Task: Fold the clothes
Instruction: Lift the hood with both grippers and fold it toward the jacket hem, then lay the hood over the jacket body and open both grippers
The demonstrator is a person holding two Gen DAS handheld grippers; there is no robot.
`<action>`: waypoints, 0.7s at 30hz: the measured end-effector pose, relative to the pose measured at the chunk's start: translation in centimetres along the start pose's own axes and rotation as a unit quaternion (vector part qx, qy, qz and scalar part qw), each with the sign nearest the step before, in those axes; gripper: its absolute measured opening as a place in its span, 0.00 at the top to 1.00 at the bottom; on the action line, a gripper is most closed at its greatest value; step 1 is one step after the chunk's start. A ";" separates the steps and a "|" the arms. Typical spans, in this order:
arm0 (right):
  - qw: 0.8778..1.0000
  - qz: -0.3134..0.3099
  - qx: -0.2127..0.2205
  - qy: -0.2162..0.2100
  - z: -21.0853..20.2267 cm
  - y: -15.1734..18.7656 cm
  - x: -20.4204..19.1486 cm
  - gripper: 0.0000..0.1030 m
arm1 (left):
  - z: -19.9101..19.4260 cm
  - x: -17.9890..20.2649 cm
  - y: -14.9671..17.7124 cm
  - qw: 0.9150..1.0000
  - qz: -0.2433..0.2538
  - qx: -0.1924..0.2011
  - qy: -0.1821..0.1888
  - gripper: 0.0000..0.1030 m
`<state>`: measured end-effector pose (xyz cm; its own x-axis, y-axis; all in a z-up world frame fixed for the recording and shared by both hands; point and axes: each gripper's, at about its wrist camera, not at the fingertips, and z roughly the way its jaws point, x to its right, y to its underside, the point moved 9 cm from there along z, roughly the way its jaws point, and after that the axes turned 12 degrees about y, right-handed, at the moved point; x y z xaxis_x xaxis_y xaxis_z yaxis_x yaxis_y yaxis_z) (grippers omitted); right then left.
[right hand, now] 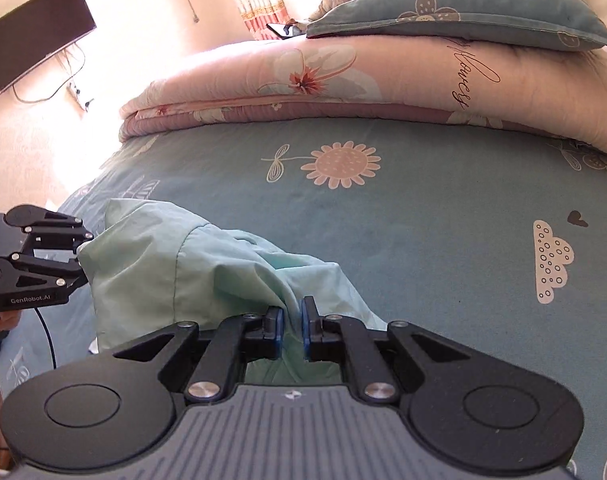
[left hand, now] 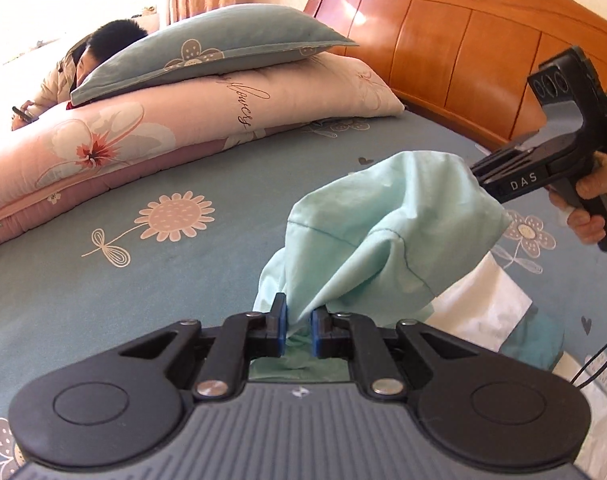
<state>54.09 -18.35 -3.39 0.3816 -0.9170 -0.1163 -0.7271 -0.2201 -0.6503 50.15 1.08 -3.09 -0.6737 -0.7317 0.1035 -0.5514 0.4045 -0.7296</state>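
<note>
Left gripper (left hand: 298,330) pinched tight on a bunched fold of the mint-green garment (left hand: 383,232); blue pads (left hand: 282,330) nearly together w/ cloth squeezed between. Right gripper (right hand: 291,330) likewise clamped narrow on another bunch of the same garment (right hand: 151,264), fabric wedged between its blue pads (right hand: 278,332). Seen from left wrist cam: right gripper (left hand: 477,172) at the garment's far upper end, held by a hand (left hand: 591,208) on the grip; fingertips buried in cloth, so gap not readable from that side. Seen from right wrist cam: left gripper (right hand: 83,256) at the garment's left end, tips hidden in fabric too.

Garment slung between the two grippers, crumpled, sagging in the middle, lifted off the bed sheet (left hand: 123,280) toward the near edge of the bed. White cloth (left hand: 487,304) lying on the sheet beneath the garment, near-right part of the bed.

Far side of bed: folded pink floral quilt (left hand: 103,148) along the far edge, teal pillow (left hand: 223,48) stacked on top. Wooden headboard (left hand: 463,40) at the head end. Person (left hand: 103,52) lying beyond the quilt, phone (left hand: 23,114) in hand. Dark TV (right hand: 35,32) on the wall, off past the foot end.
</note>
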 end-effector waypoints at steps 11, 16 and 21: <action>0.978 -0.198 -0.036 0.060 -0.6 10.0 -4.5 0.89 | 1.6 7.6 8.5 0.984 0.159 -0.076 -0.010 0.91; 0.941 -0.325 -0.039 0.090 0.4 13.8 -6.3 0.89 | 2.9 9.2 11.8 0.971 0.213 -0.104 -0.016 0.90; 0.899 -0.422 -0.030 0.114 1.3 16.7 -7.4 0.89 | 4.3 9.9 14.1 0.959 0.248 -0.134 -0.022 0.88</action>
<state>39.85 -14.84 -14.36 0.6906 -0.4569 0.5606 -0.2649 -0.8811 -0.3918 37.79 -2.84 -15.21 -0.8676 -0.4330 -0.2446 -0.2795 0.8314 -0.4803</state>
